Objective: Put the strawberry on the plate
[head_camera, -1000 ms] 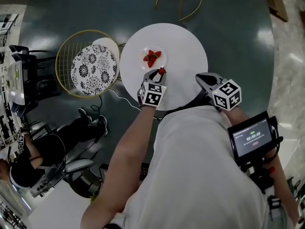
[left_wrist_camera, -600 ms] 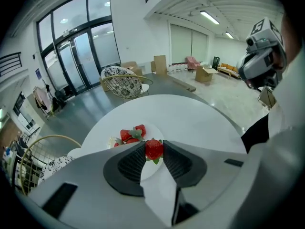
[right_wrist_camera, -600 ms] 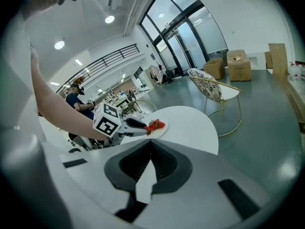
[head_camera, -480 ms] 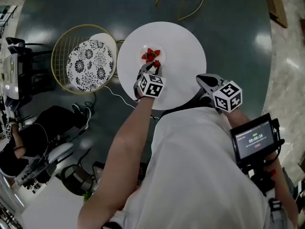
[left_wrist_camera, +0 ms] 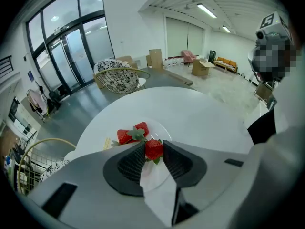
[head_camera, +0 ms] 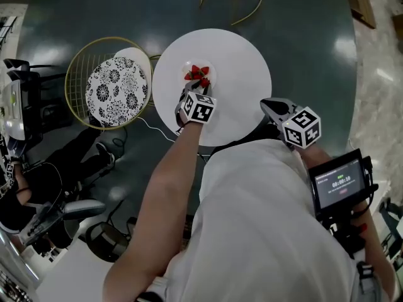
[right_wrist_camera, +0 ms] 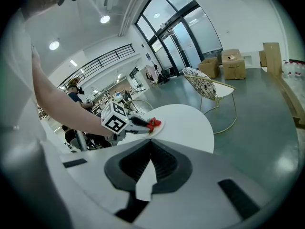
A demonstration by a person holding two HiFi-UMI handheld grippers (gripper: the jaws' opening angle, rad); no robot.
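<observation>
Left gripper [left_wrist_camera: 153,145] pinches a strawberry [left_wrist_camera: 153,150] over the plate [left_wrist_camera: 166,129], which its jaws partly hide. Right gripper [right_wrist_camera: 150,142] is pressed together, empty.

The person wears a white short-sleeved shirt [head_camera: 271,219]. The left tongs [left_wrist_camera: 153,149] and right tongs [right_wrist_camera: 150,144] are pale grey with black ribbed pads [left_wrist_camera: 131,163]. Each carries a white cube [head_camera: 200,109] of black square markers. A black-framed screen [head_camera: 337,184] sits at the shirt's right edge.

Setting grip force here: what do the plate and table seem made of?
Plate: glossy white, likely ceramic or plastic; it shows a brighter sheen than the table. Table: smooth matt white top, perhaps painted wood or laminate; even colour, no grain visible.
</observation>
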